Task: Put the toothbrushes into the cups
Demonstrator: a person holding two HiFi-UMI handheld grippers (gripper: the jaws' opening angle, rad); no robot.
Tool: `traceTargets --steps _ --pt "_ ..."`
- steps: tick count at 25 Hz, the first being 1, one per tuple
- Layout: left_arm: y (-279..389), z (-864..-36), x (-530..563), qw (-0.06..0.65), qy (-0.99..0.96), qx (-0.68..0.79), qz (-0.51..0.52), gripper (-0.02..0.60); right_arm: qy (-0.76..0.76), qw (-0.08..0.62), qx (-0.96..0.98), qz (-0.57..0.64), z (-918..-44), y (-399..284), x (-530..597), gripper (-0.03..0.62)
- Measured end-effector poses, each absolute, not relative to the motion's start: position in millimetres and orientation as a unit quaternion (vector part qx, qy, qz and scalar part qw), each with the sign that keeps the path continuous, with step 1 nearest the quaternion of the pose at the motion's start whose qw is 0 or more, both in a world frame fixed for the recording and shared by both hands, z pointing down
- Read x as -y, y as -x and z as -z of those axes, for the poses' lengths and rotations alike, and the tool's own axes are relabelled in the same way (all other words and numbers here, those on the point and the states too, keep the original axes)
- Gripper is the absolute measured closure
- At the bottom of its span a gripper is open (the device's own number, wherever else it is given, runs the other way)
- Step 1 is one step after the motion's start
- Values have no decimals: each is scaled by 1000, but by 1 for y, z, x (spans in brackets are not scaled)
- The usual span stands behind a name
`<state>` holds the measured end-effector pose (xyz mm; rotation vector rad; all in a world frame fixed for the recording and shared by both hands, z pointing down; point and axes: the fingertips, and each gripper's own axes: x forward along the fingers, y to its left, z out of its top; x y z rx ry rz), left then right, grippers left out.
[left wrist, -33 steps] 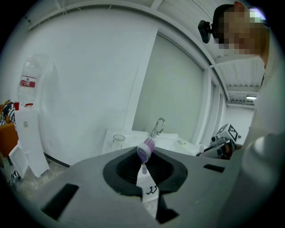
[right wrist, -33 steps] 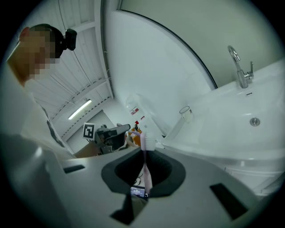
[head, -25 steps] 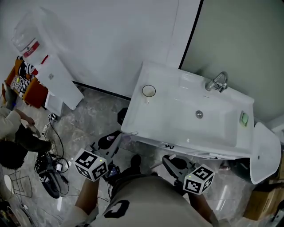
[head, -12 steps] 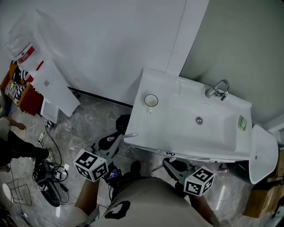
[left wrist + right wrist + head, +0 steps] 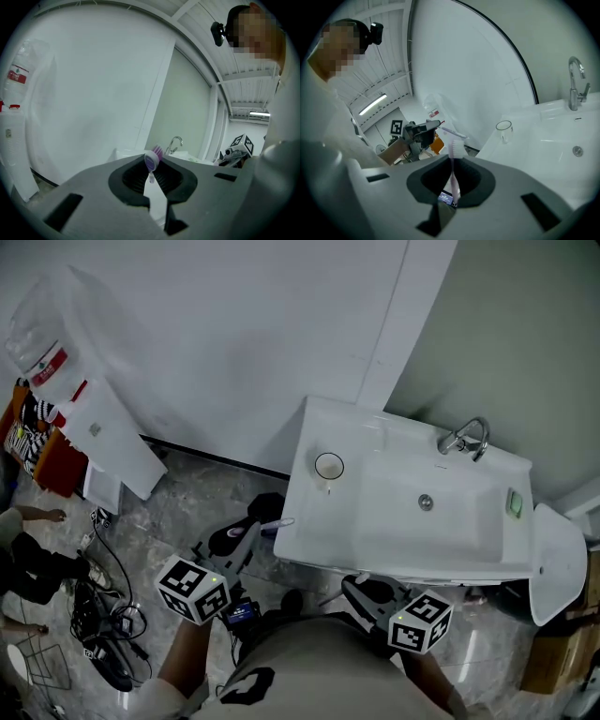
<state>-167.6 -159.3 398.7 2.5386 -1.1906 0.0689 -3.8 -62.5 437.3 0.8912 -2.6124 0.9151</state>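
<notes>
Two toothbrushes were in my grip and neither was in a cup, so I judged the task barely begun. My left gripper [image 5: 153,169] had its jaws pinched tight on a slim toothbrush with a purple head and a pale neck [image 5: 152,158], the head poking up past the pads toward the basin. My right gripper [image 5: 453,172] was clamped the same way on a pale pink toothbrush with a white bristle head [image 5: 456,149], which stood nearly upright above the pads. From the head view both grippers sat low in front of my body, just short of the near edge of the white rectangular washbasin [image 5: 375,517]. A clear round glass cup [image 5: 328,466] stood upright on the basin's left ledge, empty as far as I could tell and well apart from both brushes. I could find only that one cup; a second one did not show in any view. Everything remained to be done: carrying each brush over a rim, lowering it handle-first and letting go.
</notes>
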Motion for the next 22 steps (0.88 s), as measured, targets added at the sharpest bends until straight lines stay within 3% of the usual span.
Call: traceTargets --steps 22 --pt "149 -393 215 166 -880 444 -27 543 -290 106 887 -343 -441 -24 123 565"
